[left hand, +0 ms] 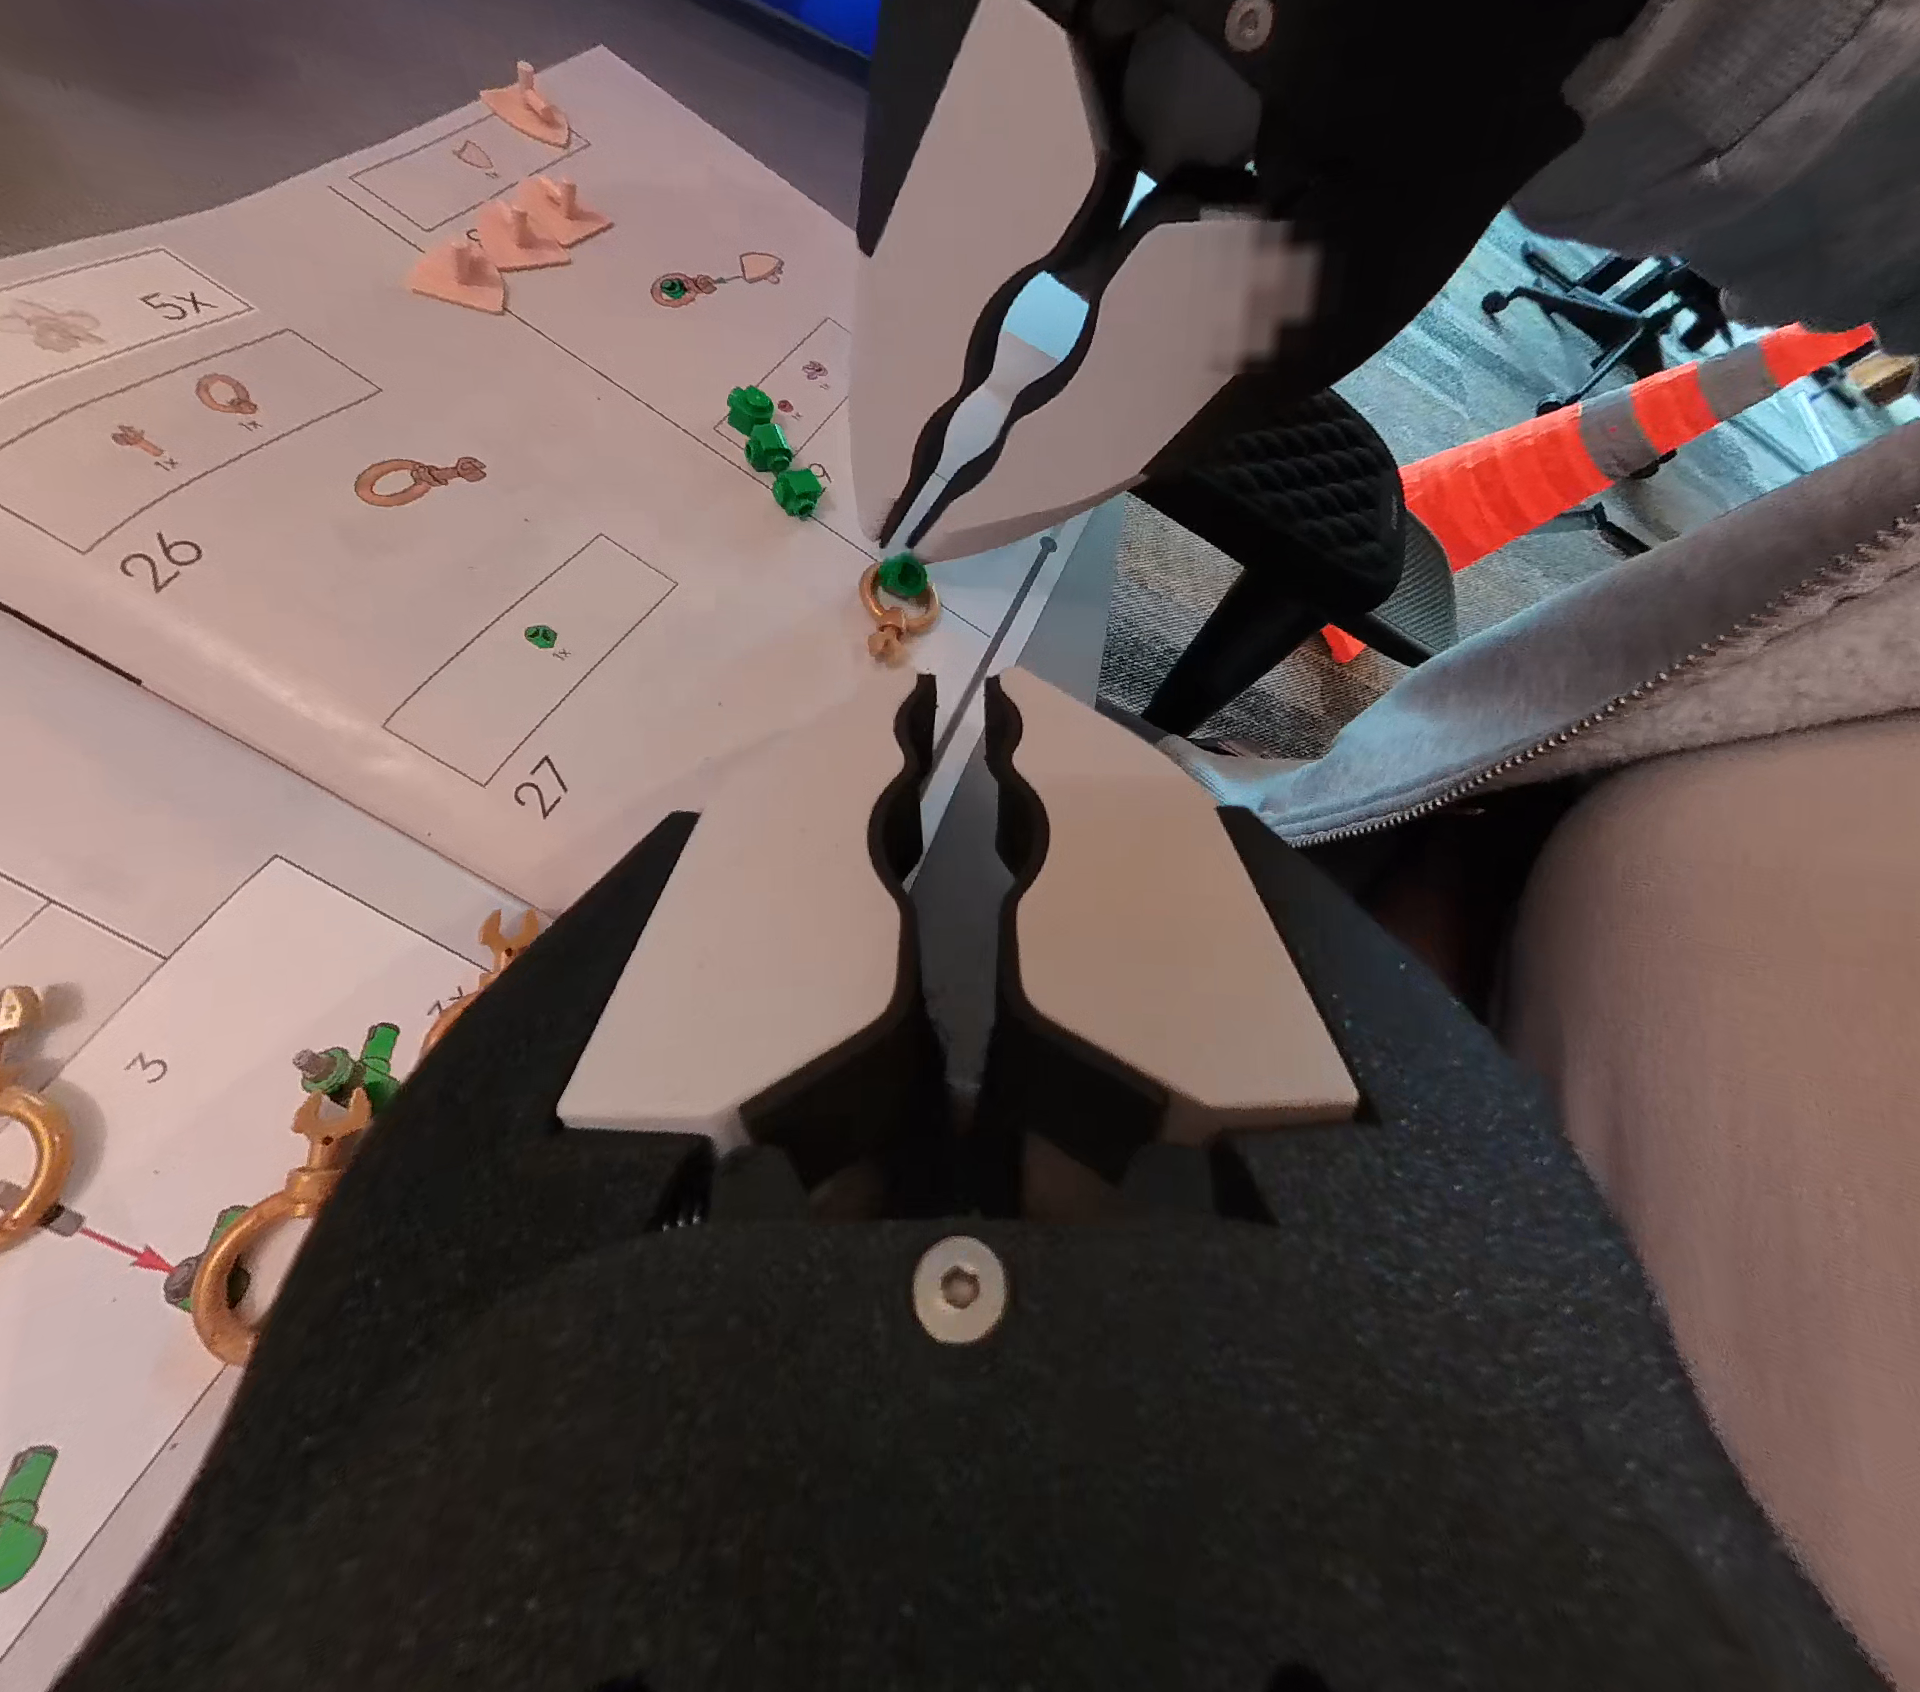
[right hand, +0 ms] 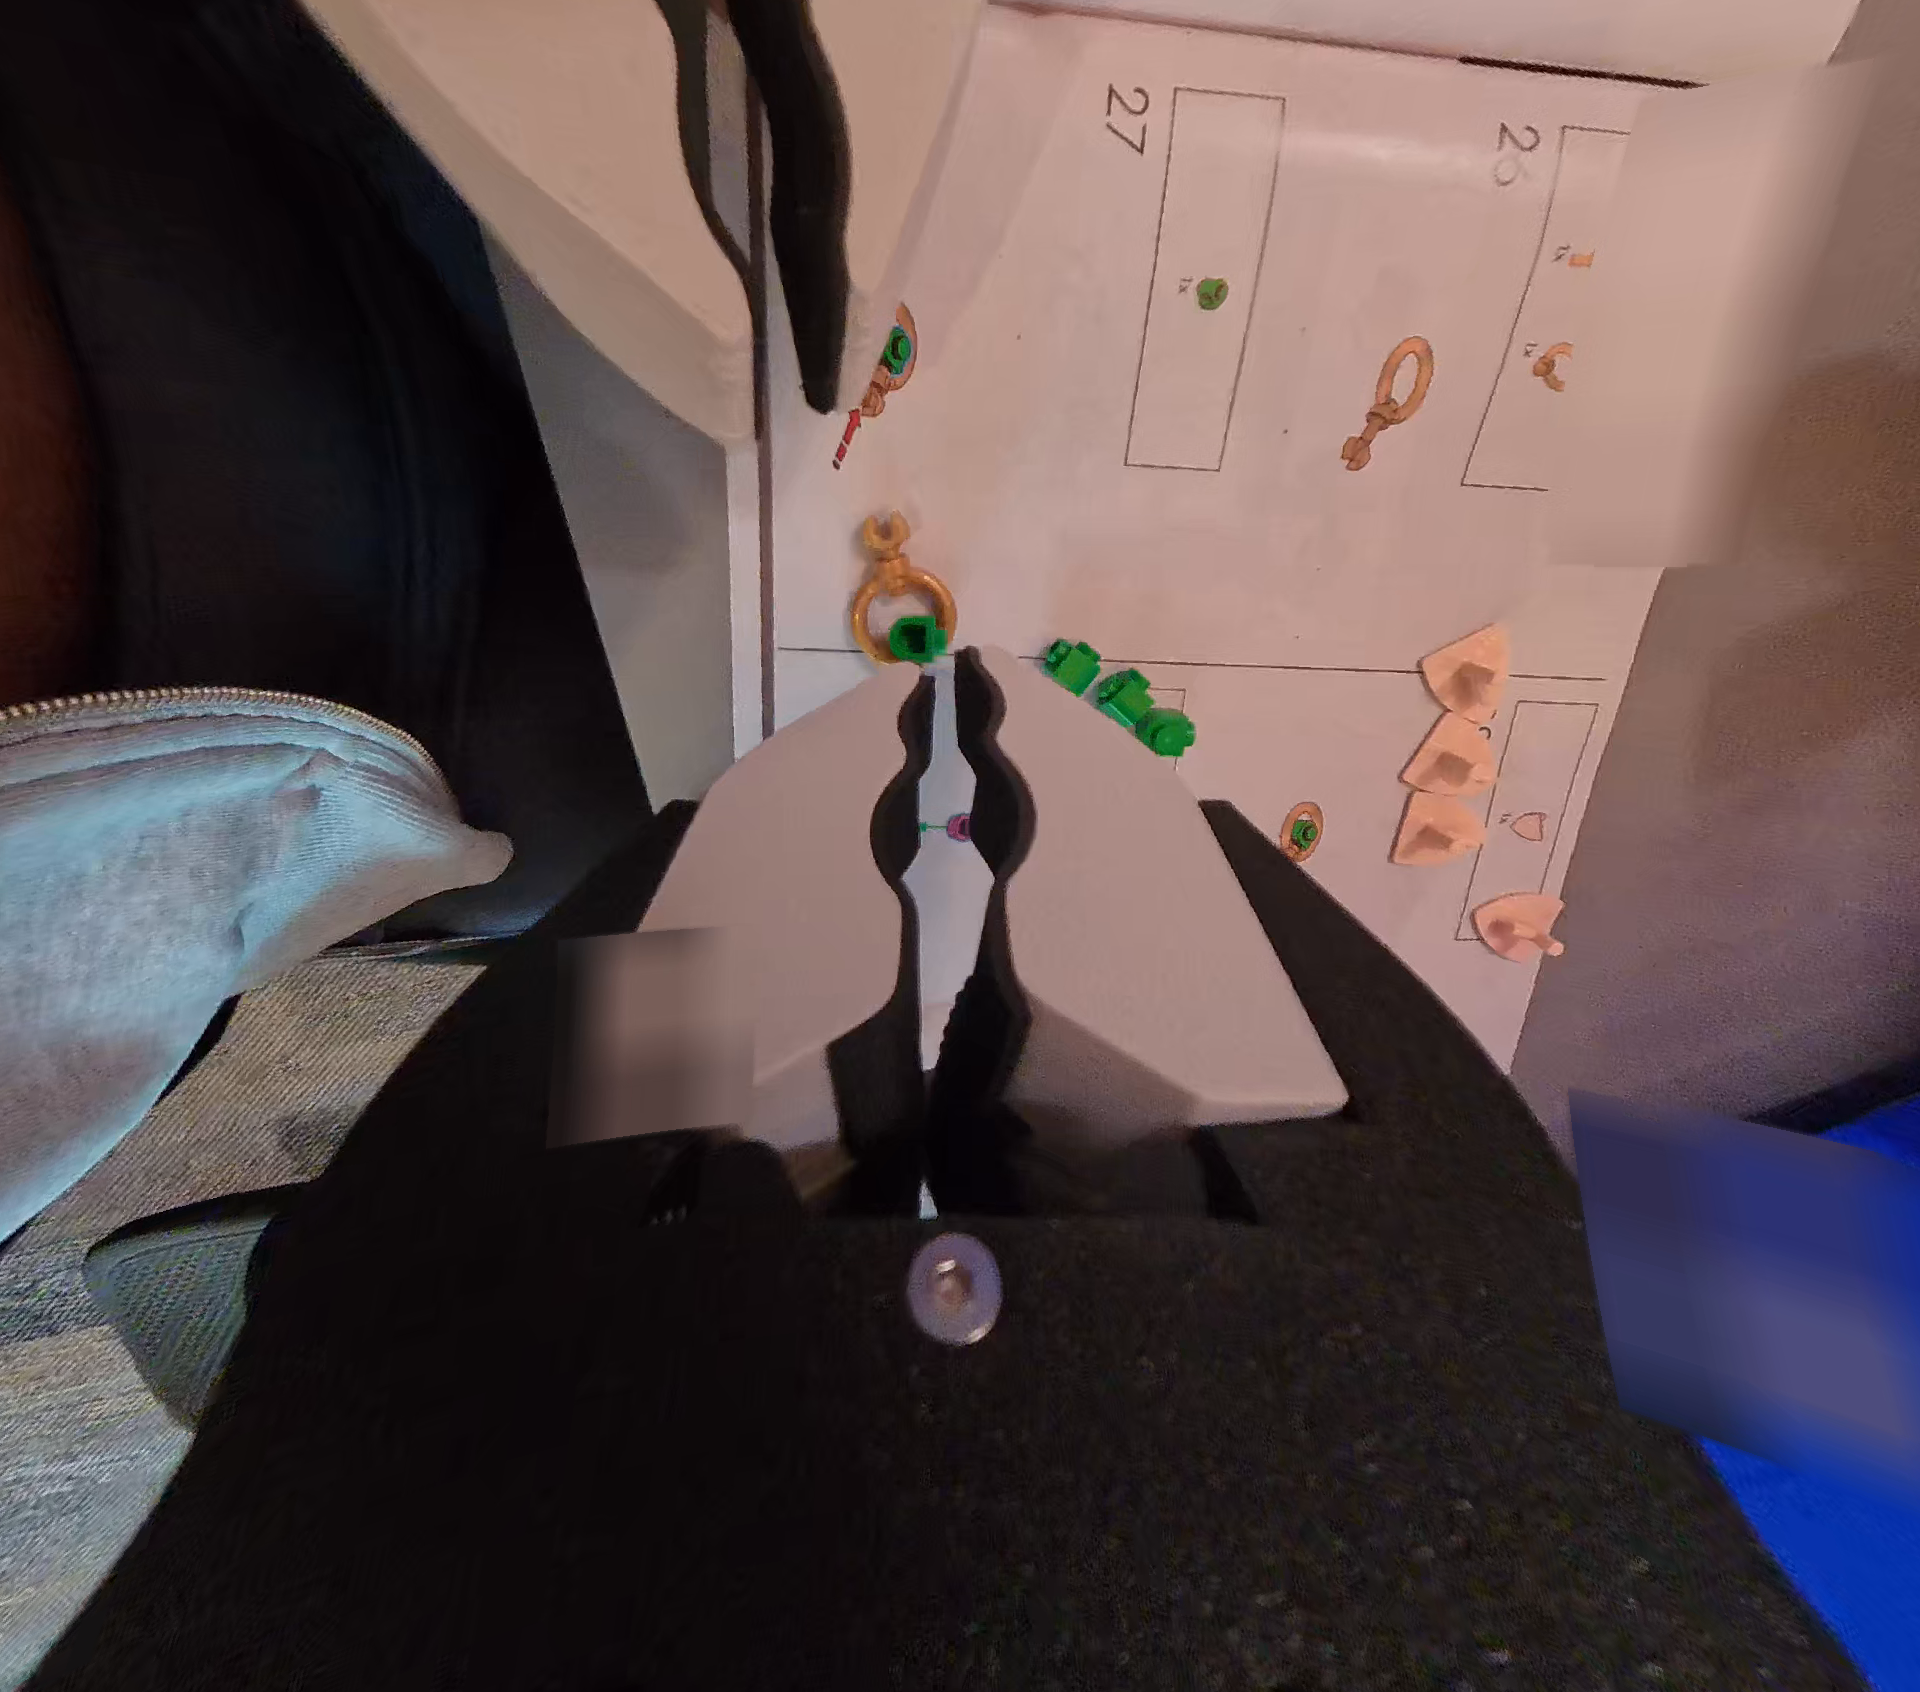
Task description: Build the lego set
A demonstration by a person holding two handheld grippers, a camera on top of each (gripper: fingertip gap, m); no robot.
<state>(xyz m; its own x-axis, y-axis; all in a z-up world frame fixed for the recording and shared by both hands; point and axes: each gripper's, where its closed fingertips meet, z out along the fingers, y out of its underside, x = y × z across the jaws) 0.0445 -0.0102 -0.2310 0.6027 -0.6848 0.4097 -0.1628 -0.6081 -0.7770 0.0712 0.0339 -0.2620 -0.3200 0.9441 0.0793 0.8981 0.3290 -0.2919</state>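
Gold ring piece (right hand: 902,608) lies loose on the instruction booklet (right hand: 1299,416) near the desk edge, a green stud (right hand: 912,637) sitting in its loop. Left gripper (left hand: 956,692) fingers slightly apart, empty; right gripper (right hand: 943,668) fingers nearly together, tips touching the stud. Risk: pressing could tip the stud or skid the unheld ring off the edge.

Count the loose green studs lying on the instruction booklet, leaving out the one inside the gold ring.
3: green studs in a diagonal row beside the right gripper. Others may be hidden.
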